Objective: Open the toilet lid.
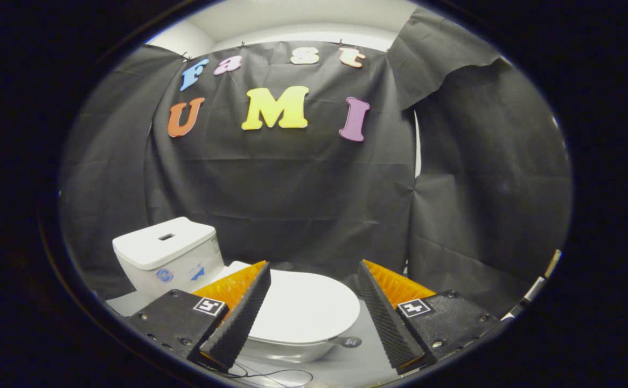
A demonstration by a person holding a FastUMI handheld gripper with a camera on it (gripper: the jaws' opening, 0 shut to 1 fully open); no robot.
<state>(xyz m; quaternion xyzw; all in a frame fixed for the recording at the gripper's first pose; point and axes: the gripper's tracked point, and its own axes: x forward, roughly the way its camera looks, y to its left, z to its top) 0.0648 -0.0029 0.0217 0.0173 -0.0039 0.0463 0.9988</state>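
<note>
Toilet tank [166,253] stands behind and beside one finger, then the closed toilet lid [306,312] lies flat on the bowl between and just beyond the gripper [314,318], whose jaws are spread wide apart, touching nothing.

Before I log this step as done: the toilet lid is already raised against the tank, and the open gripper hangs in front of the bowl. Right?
Not quite. The gripper view shows the toilet lid still down flat over the bowl, not raised against the tank. The rest holds: the gripper is open, its fingers spread either side of the lid.
</note>
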